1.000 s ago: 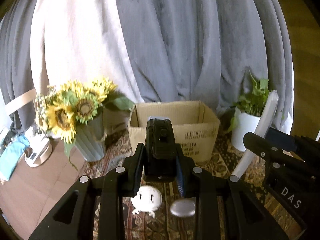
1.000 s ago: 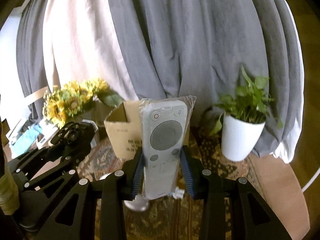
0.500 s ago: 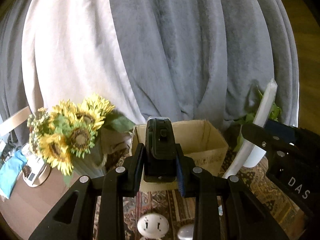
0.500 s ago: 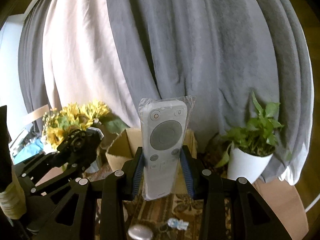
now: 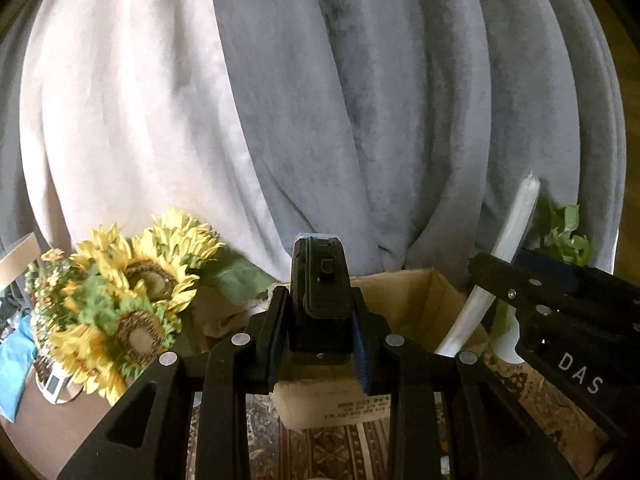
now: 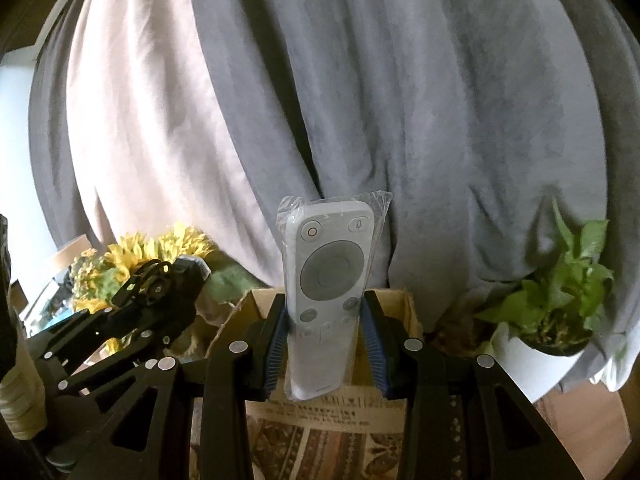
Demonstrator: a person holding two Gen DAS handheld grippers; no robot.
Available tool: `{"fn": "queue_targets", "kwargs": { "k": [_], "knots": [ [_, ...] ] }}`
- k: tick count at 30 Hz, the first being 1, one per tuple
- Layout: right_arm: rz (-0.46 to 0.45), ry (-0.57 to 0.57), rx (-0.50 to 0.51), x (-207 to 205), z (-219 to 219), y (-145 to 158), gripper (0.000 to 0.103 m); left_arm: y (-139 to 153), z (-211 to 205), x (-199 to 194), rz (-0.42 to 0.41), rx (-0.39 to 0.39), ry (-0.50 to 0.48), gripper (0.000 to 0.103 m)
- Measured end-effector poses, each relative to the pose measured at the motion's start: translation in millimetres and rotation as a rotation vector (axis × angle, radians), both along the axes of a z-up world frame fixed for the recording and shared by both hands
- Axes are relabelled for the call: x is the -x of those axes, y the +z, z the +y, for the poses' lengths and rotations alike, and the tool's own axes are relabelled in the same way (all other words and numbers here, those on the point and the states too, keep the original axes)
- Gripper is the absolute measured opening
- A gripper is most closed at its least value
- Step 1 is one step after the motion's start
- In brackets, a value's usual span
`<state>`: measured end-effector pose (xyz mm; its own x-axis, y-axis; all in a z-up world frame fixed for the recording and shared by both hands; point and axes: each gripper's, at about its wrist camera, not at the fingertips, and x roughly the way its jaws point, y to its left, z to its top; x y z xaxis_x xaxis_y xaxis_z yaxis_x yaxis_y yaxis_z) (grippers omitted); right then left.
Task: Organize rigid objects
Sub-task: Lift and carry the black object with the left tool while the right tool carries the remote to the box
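My left gripper (image 5: 319, 322) is shut on a black ribbed device (image 5: 320, 280) that stands upright between the blue pads. Just beyond it is an open cardboard box (image 5: 416, 304) on a patterned rug. My right gripper (image 6: 326, 334) is shut on a white remote in clear plastic wrap (image 6: 330, 280), upright, buttons facing the camera. The cardboard box (image 6: 344, 404) sits directly behind and below it. In the left wrist view the right gripper (image 5: 560, 316) enters from the right with the white remote (image 5: 508, 256) seen edge-on. In the right wrist view the left gripper (image 6: 160, 292) shows at the left with the black device.
A sunflower bouquet (image 5: 124, 300) stands left of the box. A potted green plant in a white pot (image 6: 556, 320) stands right of it. Grey and white curtains (image 5: 320, 100) hang close behind. The patterned rug (image 6: 320, 452) lies in front of the box.
Both grippers have risen and moved toward the box with their objects still held. The box now sits lower and closer in both views, and the small items on the rug have dropped out of sight.
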<state>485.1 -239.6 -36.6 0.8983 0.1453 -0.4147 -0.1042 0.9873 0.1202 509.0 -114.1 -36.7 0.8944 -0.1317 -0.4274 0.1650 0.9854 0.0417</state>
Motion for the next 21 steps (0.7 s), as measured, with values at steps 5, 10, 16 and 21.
{"fn": "queue_targets", "kwargs": {
  "k": [5,10,16,21],
  "knots": [
    [0.015,-0.003,-0.010,-25,-2,-2,0.037,-1,-1,-26,0.018,-0.005,-0.005,0.029],
    [0.030,0.000,-0.014,-45,-1,-7,0.038,-8,-3,-45,0.037,-0.015,-0.004,0.029],
    [0.087,0.018,-0.021,-69,2,-26,0.038,-26,-4,-70,0.084,-0.023,-0.001,0.029],
    [0.138,0.026,-0.024,-85,5,-42,0.038,-43,-4,-85,0.134,-0.022,-0.001,0.029]
  ]
}}
